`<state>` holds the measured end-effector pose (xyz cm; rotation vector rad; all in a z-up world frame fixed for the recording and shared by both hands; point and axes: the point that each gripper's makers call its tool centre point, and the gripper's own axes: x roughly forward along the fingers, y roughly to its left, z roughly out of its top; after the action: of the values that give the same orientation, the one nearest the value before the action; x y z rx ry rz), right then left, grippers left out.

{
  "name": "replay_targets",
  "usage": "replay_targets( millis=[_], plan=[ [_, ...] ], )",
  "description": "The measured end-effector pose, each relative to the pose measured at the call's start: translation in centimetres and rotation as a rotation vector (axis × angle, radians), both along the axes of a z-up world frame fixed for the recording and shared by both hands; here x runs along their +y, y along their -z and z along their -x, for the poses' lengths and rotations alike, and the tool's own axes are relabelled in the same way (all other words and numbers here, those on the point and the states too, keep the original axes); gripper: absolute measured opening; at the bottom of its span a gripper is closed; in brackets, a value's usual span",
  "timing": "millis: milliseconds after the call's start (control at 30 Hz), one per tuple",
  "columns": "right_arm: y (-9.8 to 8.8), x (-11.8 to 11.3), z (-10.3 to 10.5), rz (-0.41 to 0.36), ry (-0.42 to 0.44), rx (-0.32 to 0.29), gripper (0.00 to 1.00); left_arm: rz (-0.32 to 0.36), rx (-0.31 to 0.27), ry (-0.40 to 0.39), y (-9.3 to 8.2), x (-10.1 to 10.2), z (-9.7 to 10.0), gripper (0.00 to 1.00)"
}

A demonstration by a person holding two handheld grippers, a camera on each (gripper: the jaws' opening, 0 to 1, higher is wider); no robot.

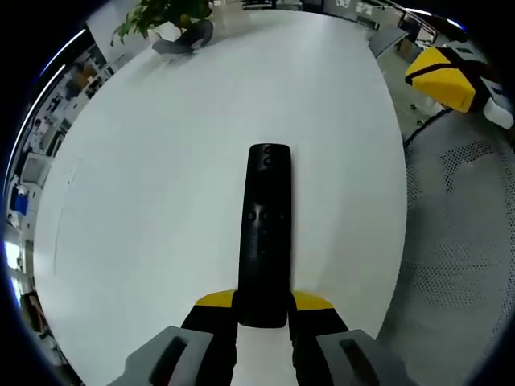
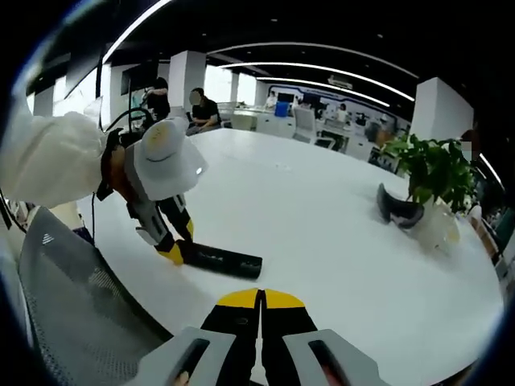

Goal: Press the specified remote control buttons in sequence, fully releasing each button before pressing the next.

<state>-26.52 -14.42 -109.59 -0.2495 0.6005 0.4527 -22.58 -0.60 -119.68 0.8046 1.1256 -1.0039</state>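
Note:
A long black remote lies lengthwise on the white table, its buttons facing up. My left gripper is shut on the remote's near end, one yellow-tipped jaw on each side. In the right gripper view the same remote rests flat near the table's edge, and the left gripper reaches down to it from a white-sleeved arm. My right gripper hovers over the table a short way from the remote, its yellow tips pressed together with nothing between them.
A potted plant and a dark curved object stand at the far side of the table. A grey mesh chair sits by the table's edge. Beyond the table are a yellow case and seated people.

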Motion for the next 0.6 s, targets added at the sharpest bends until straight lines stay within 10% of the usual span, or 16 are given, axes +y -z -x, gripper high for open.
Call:
replay_targets(
  millis=[600],
  plan=[
    [0.2,0.0,0.0,0.044,-0.023,-0.011,0.0,0.002,0.0,-0.039,0.0,-0.8,3.9,0.24]
  ],
)
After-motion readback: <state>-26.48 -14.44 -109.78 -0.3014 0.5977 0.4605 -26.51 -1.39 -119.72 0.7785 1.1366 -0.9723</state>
